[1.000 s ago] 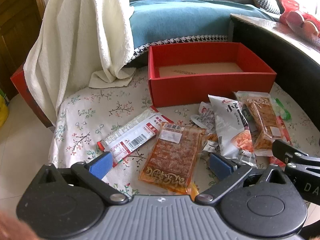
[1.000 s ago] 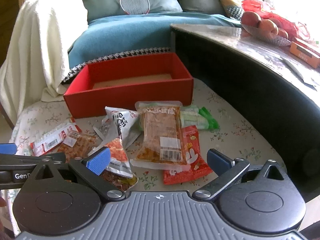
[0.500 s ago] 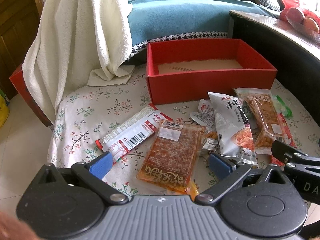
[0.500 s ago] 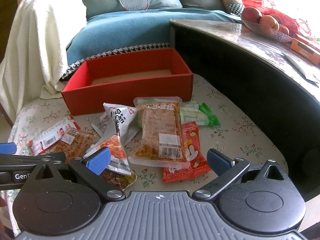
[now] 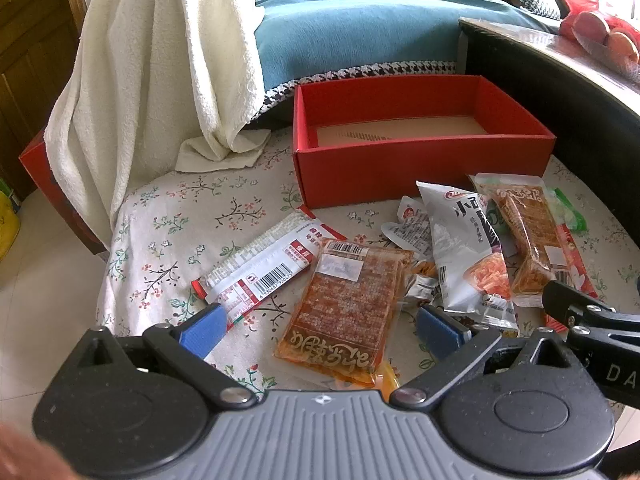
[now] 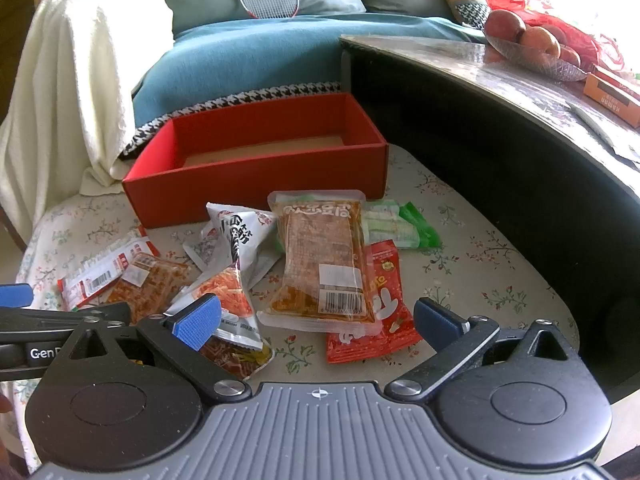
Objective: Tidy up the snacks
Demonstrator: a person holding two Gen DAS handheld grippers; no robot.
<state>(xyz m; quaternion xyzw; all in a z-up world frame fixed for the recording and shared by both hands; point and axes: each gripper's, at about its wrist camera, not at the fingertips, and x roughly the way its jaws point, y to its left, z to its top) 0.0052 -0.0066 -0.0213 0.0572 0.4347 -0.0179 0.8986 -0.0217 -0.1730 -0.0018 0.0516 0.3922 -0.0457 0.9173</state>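
snacks (image 6: 320,264) lie before red box (image 6: 256,184); left tool (image 5: 320,326) and right tool (image 6: 316,320) gape, holding nothing.

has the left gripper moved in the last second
Yes, slightly. In the left wrist view the red box sits a little higher and further left in frame than before, so the left gripper has tipped or shifted down and rightward. Its jaws are open and empty.

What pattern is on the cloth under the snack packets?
A small floral print, thin branches with red blossoms on a cream cloth. It shows best in the left wrist view.
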